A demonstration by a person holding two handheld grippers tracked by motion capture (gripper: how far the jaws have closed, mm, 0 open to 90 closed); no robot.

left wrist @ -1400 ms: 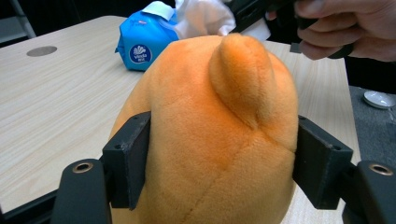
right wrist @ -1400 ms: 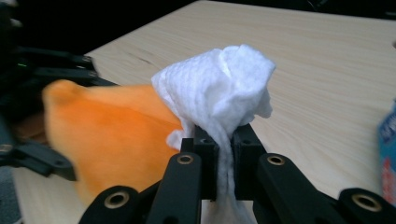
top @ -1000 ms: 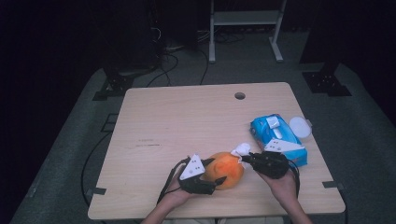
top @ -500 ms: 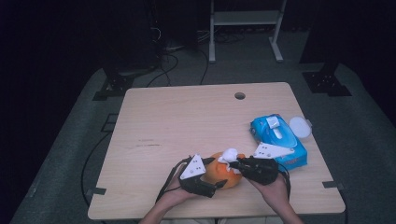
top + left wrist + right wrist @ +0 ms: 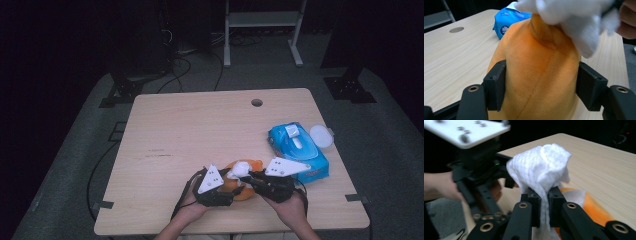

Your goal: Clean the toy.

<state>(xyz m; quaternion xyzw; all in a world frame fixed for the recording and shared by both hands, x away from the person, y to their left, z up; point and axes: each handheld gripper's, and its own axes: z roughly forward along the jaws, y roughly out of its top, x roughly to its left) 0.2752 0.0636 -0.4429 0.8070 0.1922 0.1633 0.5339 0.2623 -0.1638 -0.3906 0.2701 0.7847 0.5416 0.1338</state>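
An orange plush toy (image 5: 246,194) lies near the table's front edge. In the left gripper view the toy (image 5: 536,75) sits between the black pads (image 5: 496,85) of my left gripper (image 5: 236,189), which press into both its sides. Those jaws have just been closing on it. My right gripper (image 5: 250,176) is shut on a crumpled white wipe (image 5: 240,169). In the right gripper view the wipe (image 5: 541,165) bunches above the shut jaws, over the toy (image 5: 594,210). The wipe (image 5: 574,20) rests against the toy's top end.
A blue pack of wipes (image 5: 300,150) lies right of the hands, with a round white lid (image 5: 320,135) beyond it near the table's right edge. A cable hole (image 5: 256,102) is at the far edge. Bare tabletop (image 5: 190,135) spreads to the left and back.
My right gripper has carried the wipe leftward, from beside the toy onto its top. The left gripper has stayed at the toy.
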